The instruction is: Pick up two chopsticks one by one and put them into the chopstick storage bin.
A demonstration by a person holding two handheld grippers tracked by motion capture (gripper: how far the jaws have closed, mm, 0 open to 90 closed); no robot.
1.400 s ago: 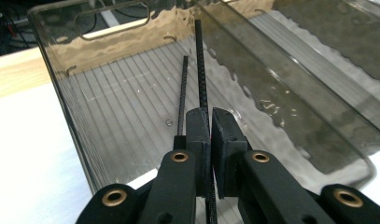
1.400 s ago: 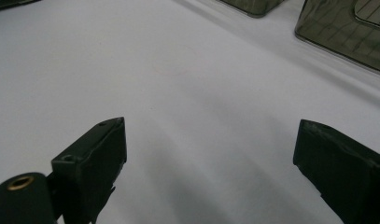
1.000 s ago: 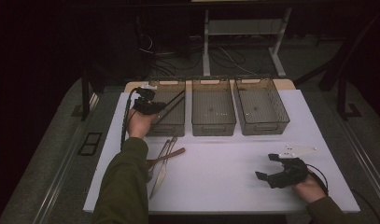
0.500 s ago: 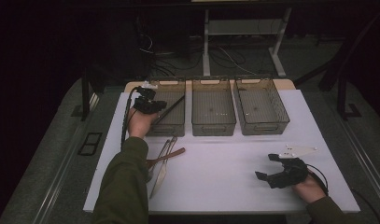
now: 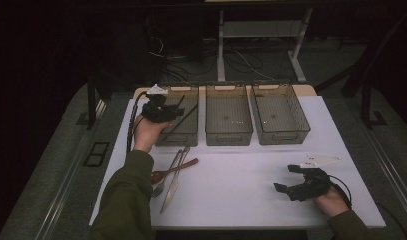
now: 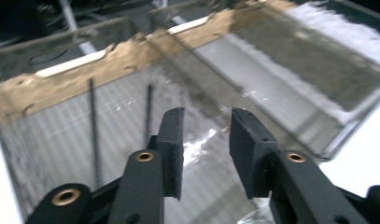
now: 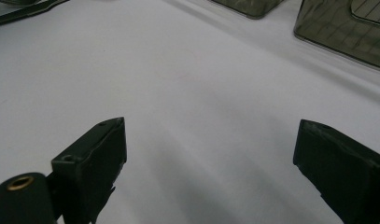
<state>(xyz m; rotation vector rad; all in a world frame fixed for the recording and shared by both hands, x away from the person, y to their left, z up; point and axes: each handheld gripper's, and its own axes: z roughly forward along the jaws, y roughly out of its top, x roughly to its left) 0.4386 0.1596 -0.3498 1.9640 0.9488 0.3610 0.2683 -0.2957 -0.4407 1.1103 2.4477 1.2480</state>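
Chopsticks [image 6: 148, 112] lie in the leftmost bin [image 5: 191, 136] beneath the released left tool [image 6: 204, 149]. Right tool [image 7: 208, 154] gapes idle. Withdrawing carelessly could snag the bin's wall, I judge.

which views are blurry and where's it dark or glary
High view: dim, with black surroundings around the lit white table. Left gripper view: the left bin is smeared by motion blur, with glints on its floor. Right gripper view: the jaws are soft and the tabletop evenly lit.

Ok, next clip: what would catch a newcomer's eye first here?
Three clear mesh-patterned plastic bins stand in a row at the white table's far edge. The left gripper hovers over the leftmost bin, jaws apart, with thin dark sticks inside. Metal and wooden cutlery lies near the left forearm.
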